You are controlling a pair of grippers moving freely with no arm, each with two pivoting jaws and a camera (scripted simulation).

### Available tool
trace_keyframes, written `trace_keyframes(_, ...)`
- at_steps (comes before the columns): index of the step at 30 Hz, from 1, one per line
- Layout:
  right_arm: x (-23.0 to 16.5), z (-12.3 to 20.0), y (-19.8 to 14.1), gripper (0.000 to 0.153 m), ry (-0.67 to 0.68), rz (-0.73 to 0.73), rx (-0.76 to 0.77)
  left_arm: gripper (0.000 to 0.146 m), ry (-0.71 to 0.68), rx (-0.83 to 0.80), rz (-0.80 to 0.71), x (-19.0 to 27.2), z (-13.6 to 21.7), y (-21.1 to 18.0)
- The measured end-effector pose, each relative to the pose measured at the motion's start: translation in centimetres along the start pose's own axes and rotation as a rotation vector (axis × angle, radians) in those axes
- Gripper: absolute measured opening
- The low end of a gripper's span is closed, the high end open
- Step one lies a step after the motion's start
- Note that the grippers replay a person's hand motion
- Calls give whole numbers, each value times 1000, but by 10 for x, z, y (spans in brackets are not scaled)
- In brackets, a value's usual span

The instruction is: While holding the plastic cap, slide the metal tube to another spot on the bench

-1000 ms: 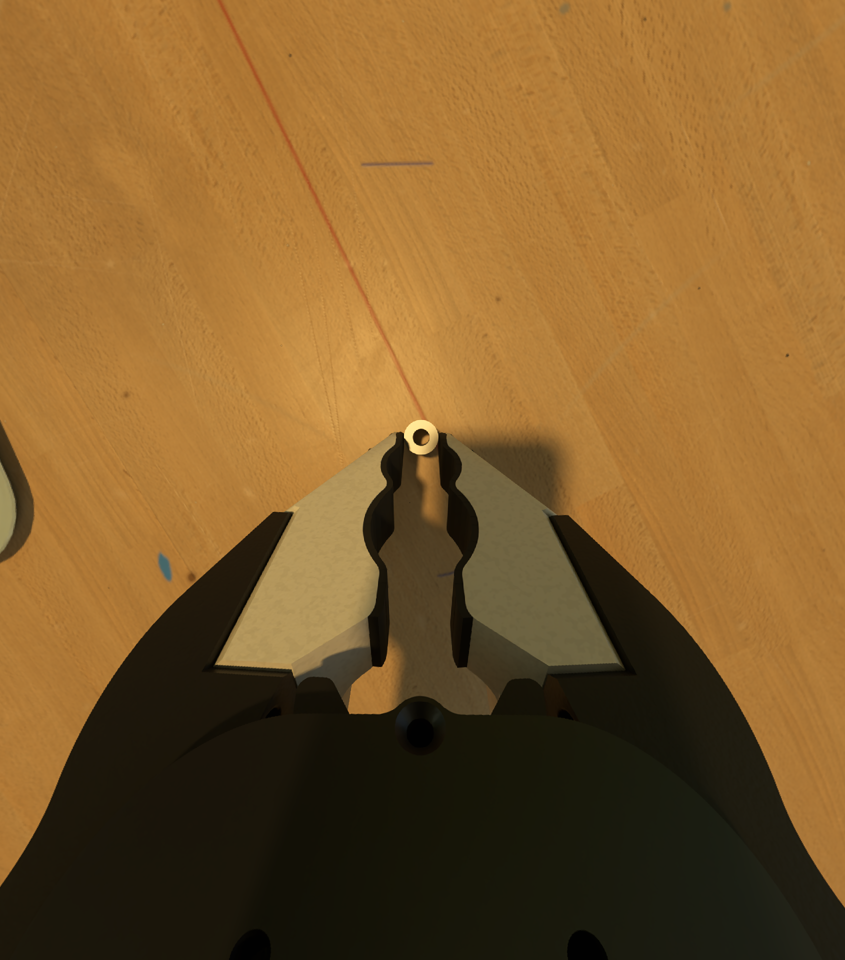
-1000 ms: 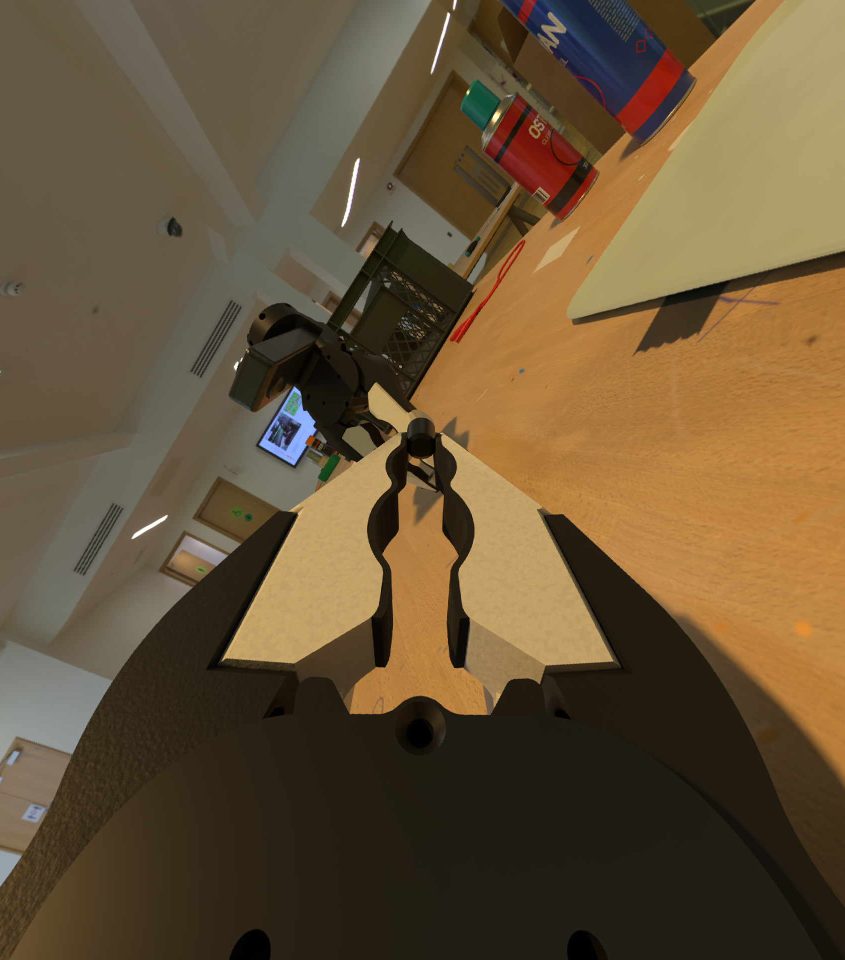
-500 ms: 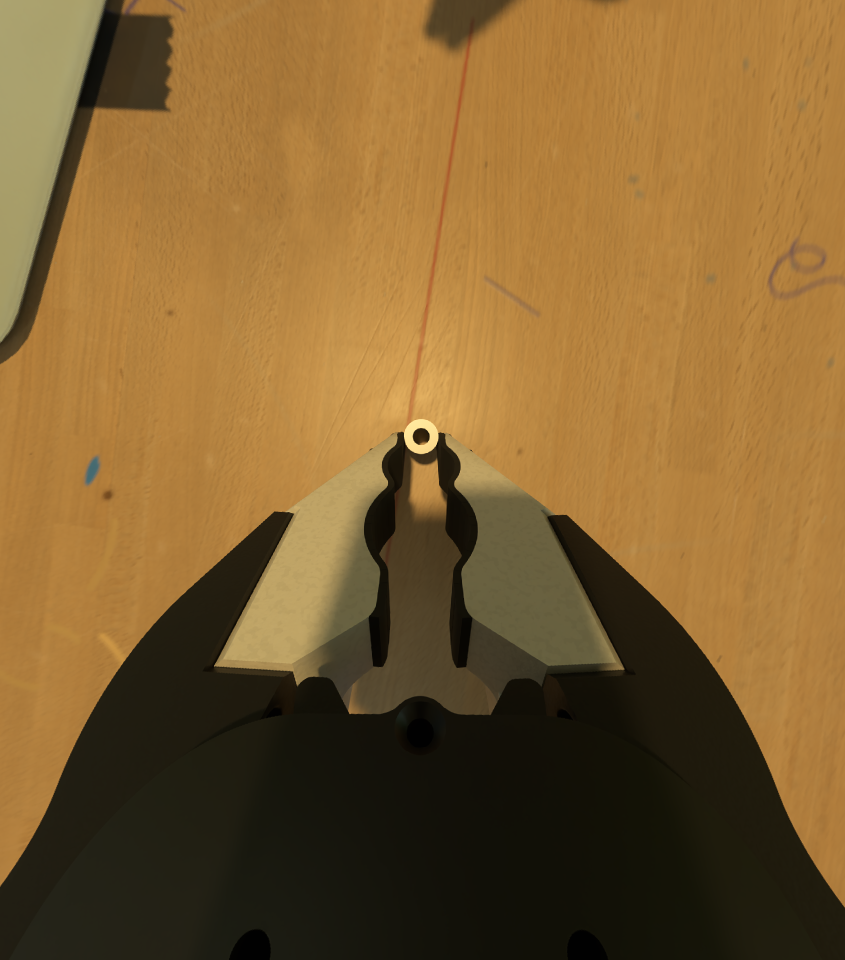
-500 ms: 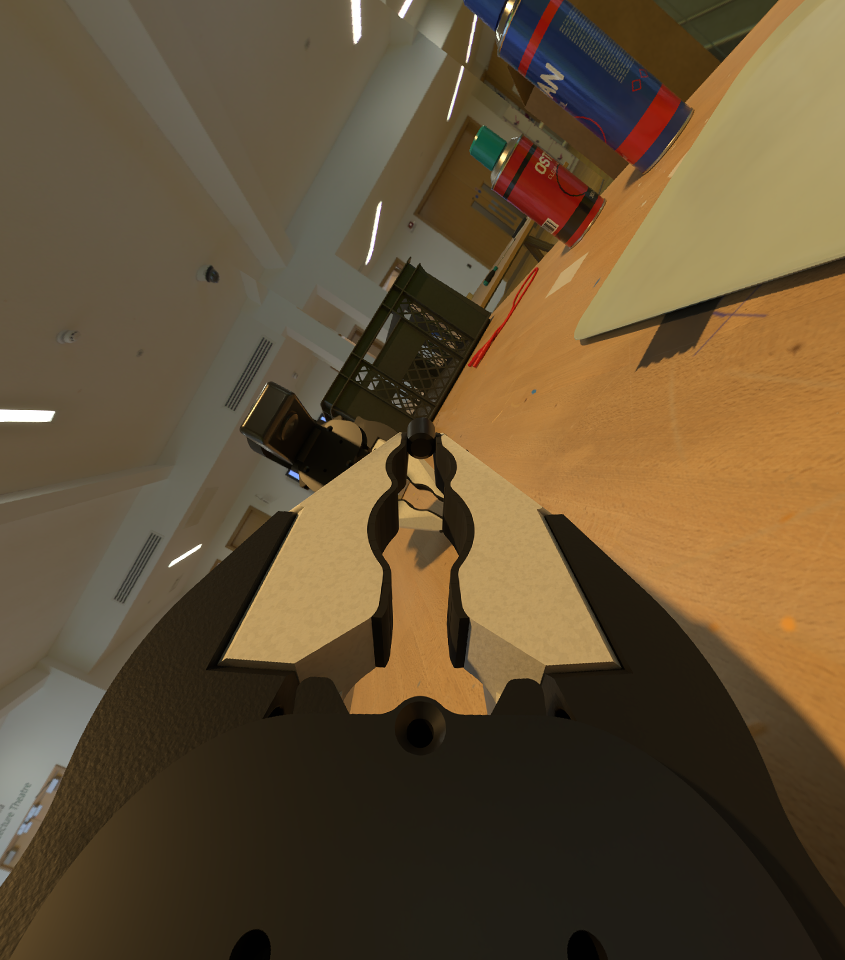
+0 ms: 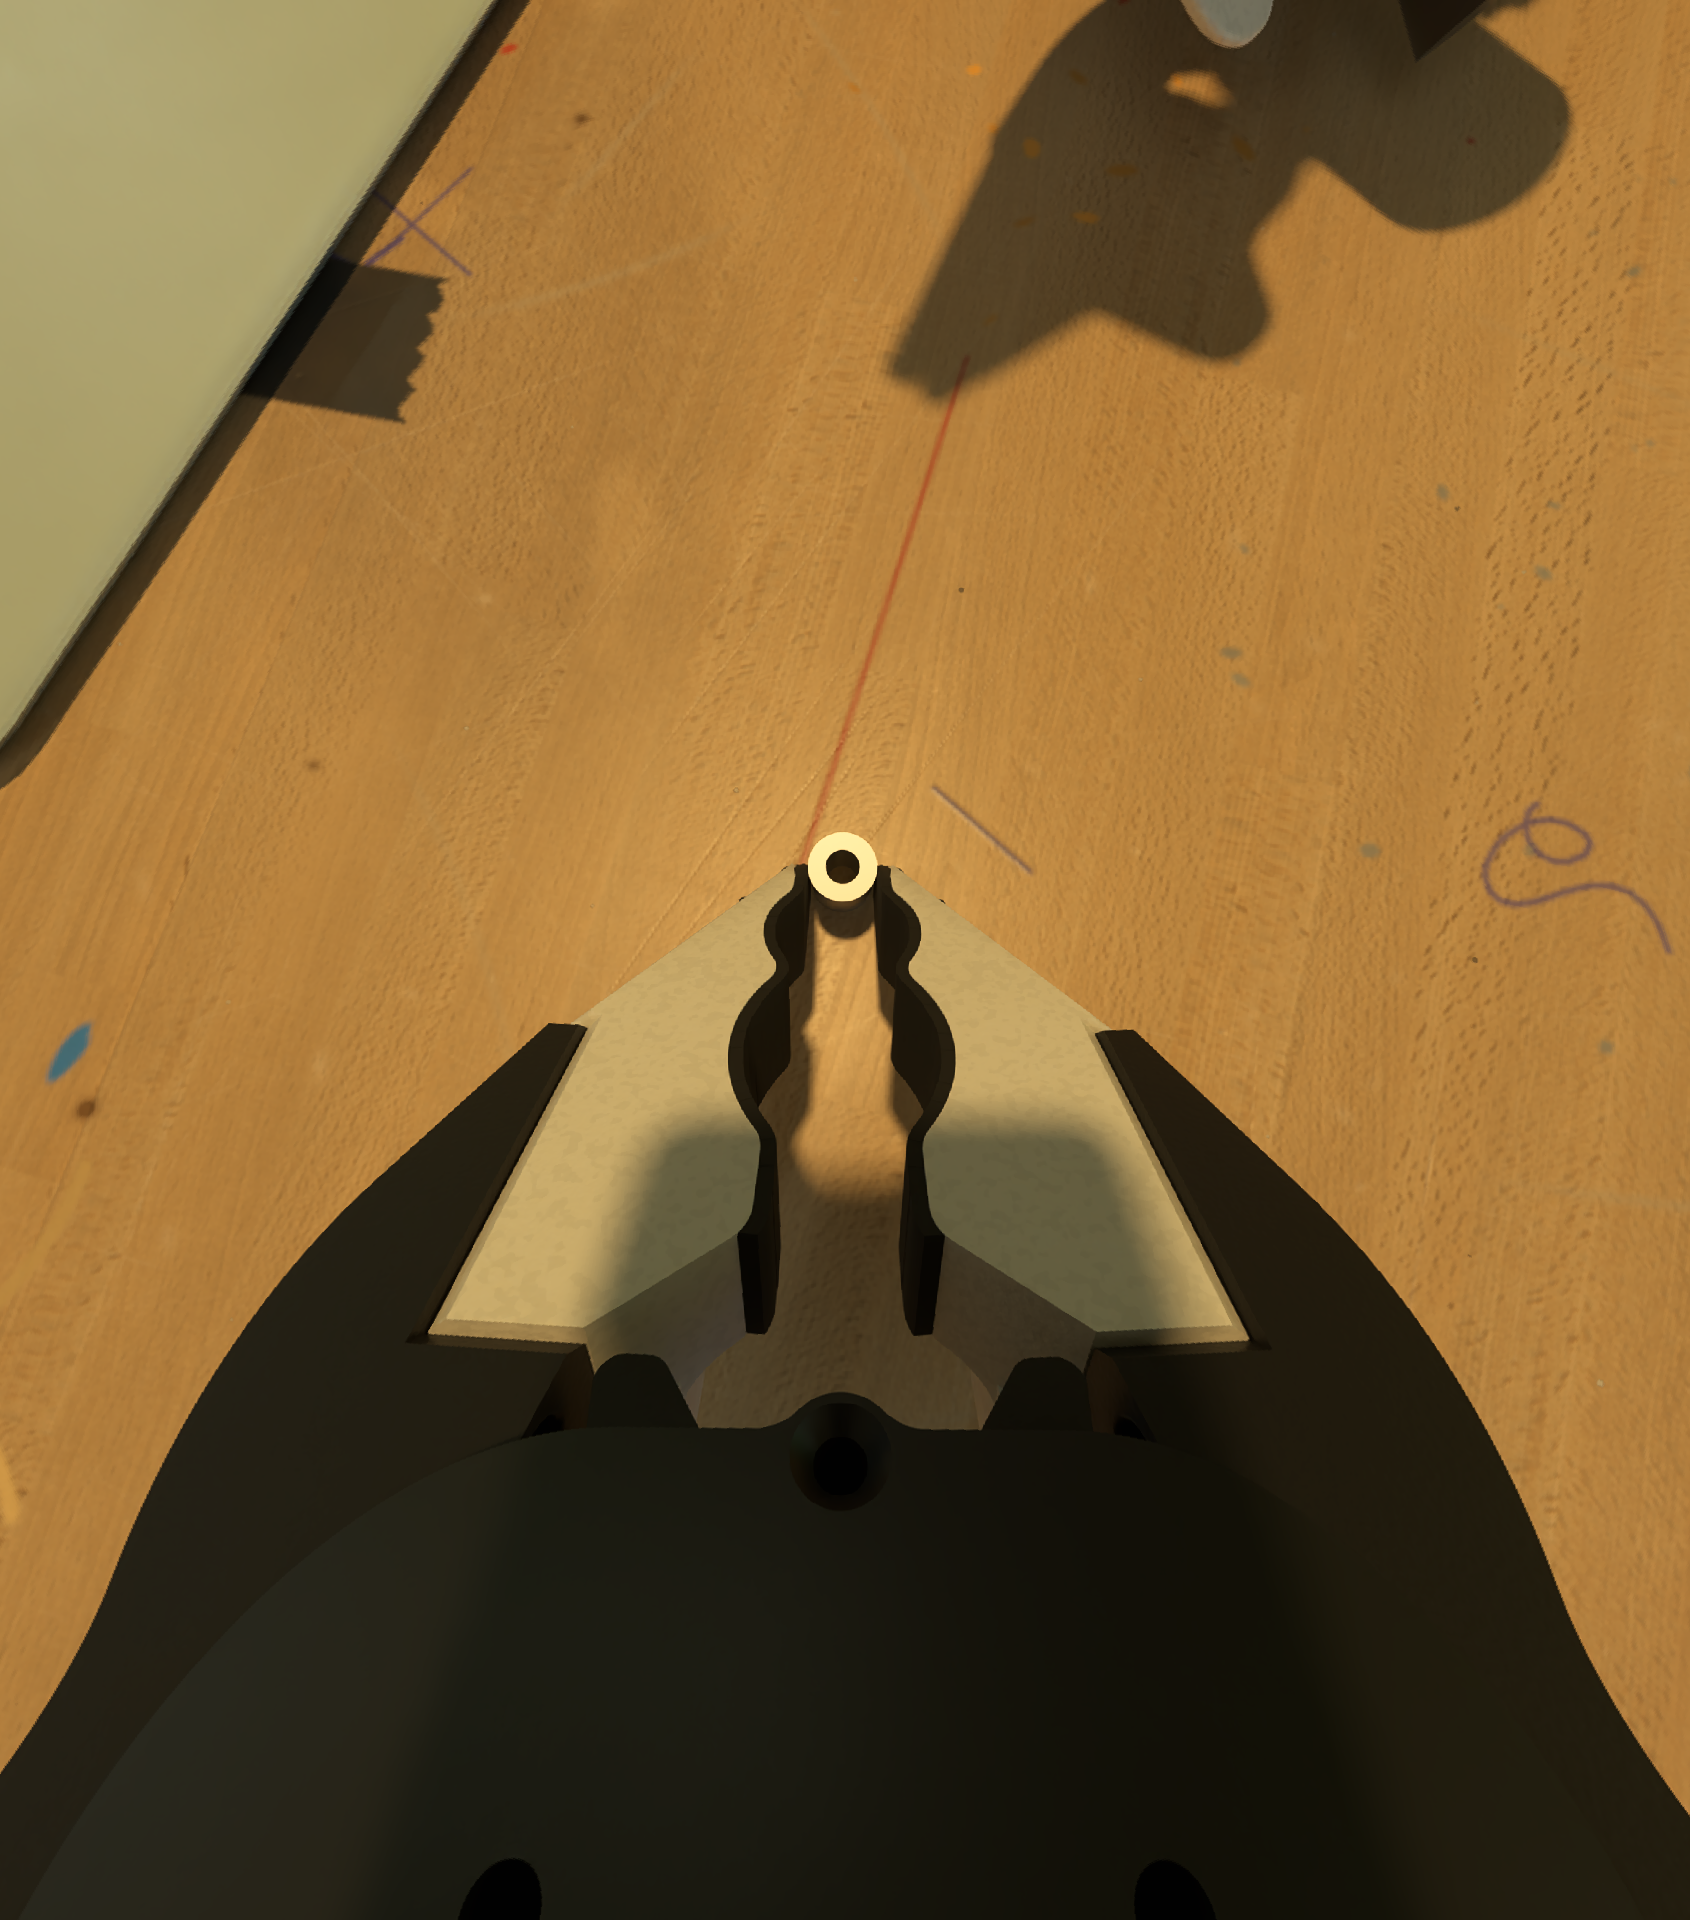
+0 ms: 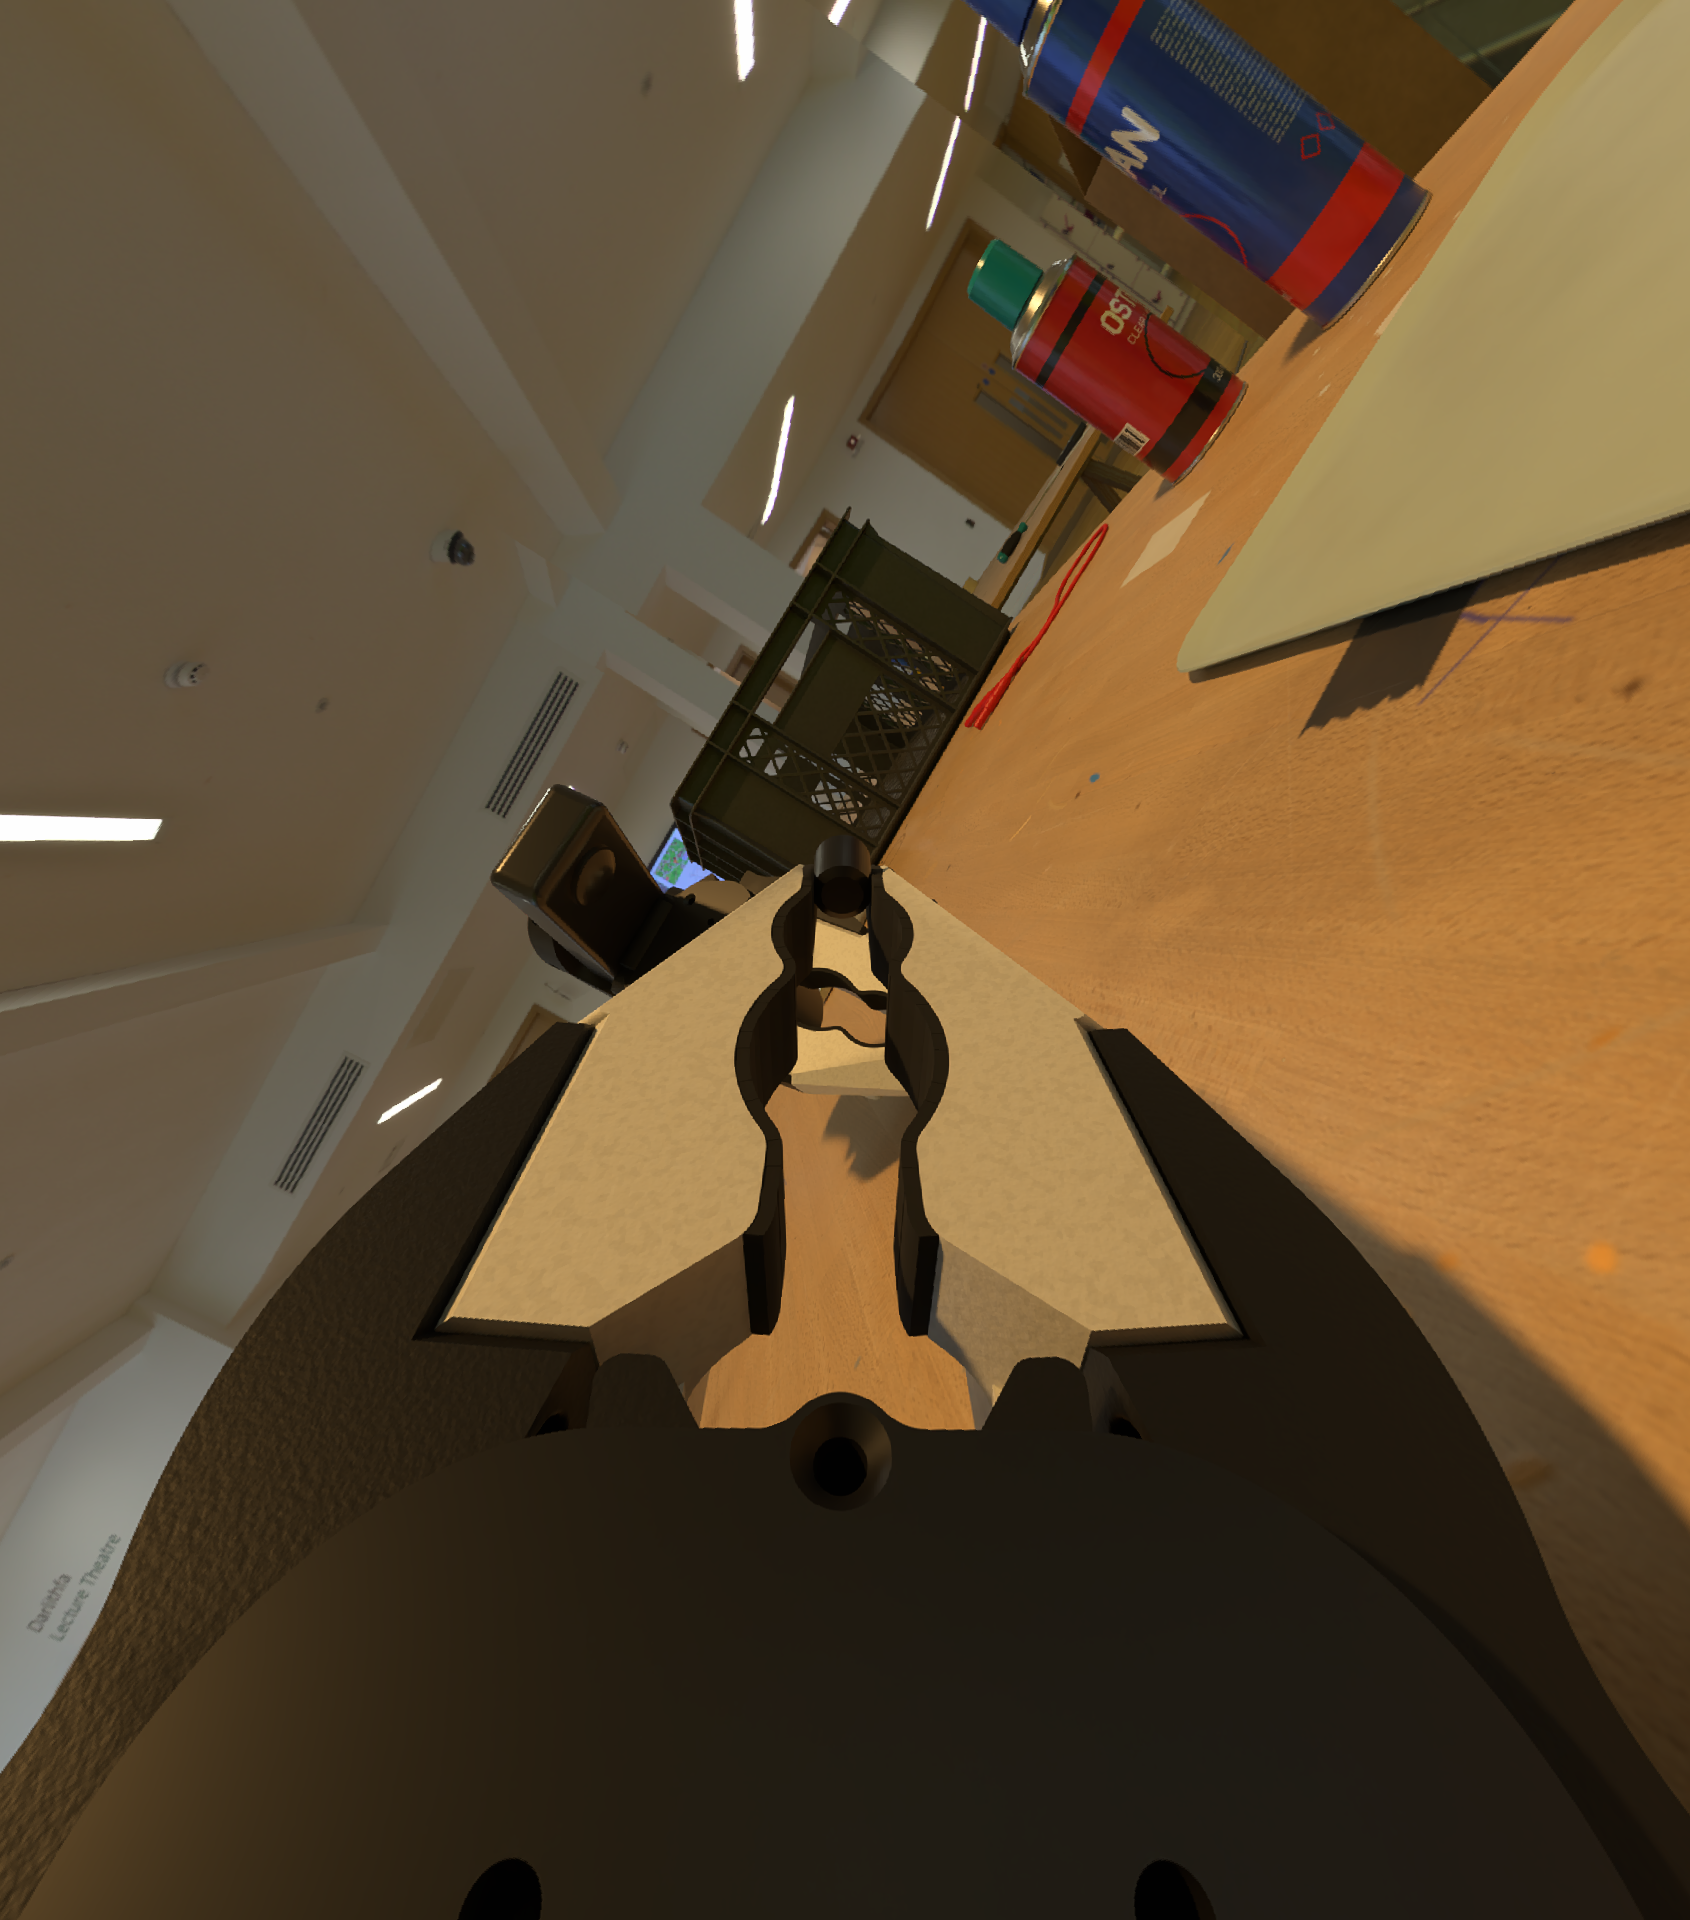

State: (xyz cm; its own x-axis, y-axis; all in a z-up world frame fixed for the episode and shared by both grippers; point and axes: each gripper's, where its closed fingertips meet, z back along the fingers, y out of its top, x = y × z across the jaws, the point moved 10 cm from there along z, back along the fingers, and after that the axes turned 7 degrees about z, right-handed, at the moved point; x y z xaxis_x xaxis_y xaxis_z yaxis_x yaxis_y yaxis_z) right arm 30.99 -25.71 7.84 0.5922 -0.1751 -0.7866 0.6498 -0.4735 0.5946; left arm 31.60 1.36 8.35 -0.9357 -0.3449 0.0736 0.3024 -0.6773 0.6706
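Left wrist view, looking straight down on the wooden bench (image 5: 1236, 1039). At the far left, running off the upper left corner of the frame, a pale green mat (image 5: 72, 312) with a rounded corner; a dark jagged shadow and a purple pen cross lie just beside its edge. Low on the left, a small blue paint fleck. Centre: the left gripper (image 5: 842, 883) has its fingers closed on the metal tube (image 5: 842, 865) — seen end-on as a pale ring with a dark bore, pinched at the very fingertips, standing upright on the open wood well apart from the mat. A thin red line on the wood runs from the tube toward the top of the frame, into a large shadow. To the right, a purple scribble and a few grey spots.

Right wrist view, tilted, bench rising along the right side. Left of centre, the other gripper's dark body (image 6: 592, 894) shows beyond the fingers. The right gripper (image 6: 842, 894) is clamped on the plastic cap (image 6: 842, 868) — a small black cylinder at the fingertips, held above the wood. Behind it, a dark green crate (image 6: 841, 707); then a red cable (image 6: 1038, 623), a red can with a green top (image 6: 1121, 374), a blue can (image 6: 1225, 145), and the mat at the far right.
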Motion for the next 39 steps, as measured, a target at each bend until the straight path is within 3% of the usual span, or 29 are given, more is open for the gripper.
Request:
trace_keyframes(3,0,0,0,9,0,2,6,14,-5,11,1,0,0,-1)
trace_keyframes(6,0,1,0,9,0,1,8,30,0,30,-5,1,0,-4)
trace_keyframes(13,1,0,0,9,-4,-11,6,33,69,205,-37,-5,25,4)
trace_keyframes(18,2,-1,0,9,-19,-15,-9,31,352,177,-47,-54,81,2)
trace_keyframes(22,2,-1,0,9,-32,-17,-6,31,621,-5,122,-132,132,-15)
trace_keyframes(25,3,-1,0,9,-47,-18,-8,32,709,-100,174,-186,150,-28)
trace_keyframes(28,4,-2,0,9,-63,-26,-17,34,676,-221,140,-232,148,-31)
trace_keyframes(34,6,-3,0,9,-82,-38,-21,48,427,-440,13,-302,127,-32)
trace_keyframes(39,7,-4,0,9,-94,-45,-27,50,242,-520,113,-334,116,-33)
